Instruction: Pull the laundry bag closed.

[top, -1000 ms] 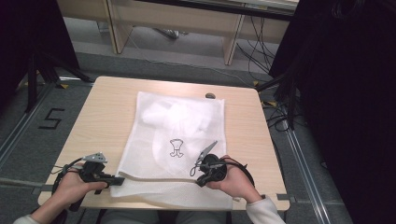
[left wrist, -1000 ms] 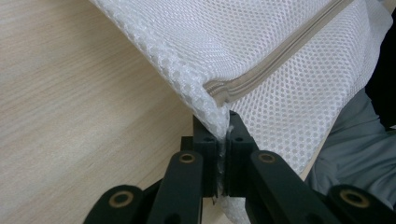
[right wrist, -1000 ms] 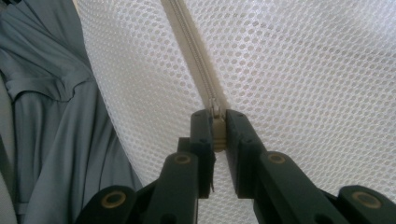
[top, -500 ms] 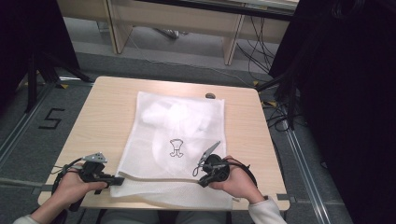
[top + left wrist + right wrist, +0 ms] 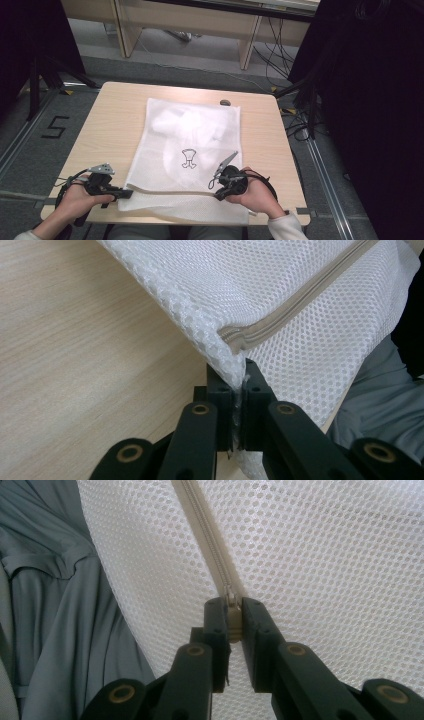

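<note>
Visibility first: in the high view your hands cover both gripper bodies, and the jaw tips are too small there to read. What's inside the mesh bag (image 5: 187, 145) is just a pale white lump behind the netting, can't tell what it is; a small dark printed mark sits on the mesh past your right gripper (image 5: 220, 181).

Your left gripper (image 5: 239, 375) is clamped on the bag's near corner, mesh and the zipper (image 5: 300, 295) end squeezed between the pads. Your right gripper (image 5: 232, 612) is pinching the zipper pull (image 5: 234, 620), with the zipper track running straight away from its jaws.

Edges: the bag's near hem hangs just over the table (image 5: 115, 120) edge at your side, right below both grippers. Bare tabletop lies out beyond your left gripper and a narrower strip outboard of your right one. A small dark object (image 5: 225, 103) sits on the table just past the bag's far edge.

Bag itself: white hex mesh, flat, rectangular, long side running away from you, beige zipper along the end nearest your grippers.
</note>
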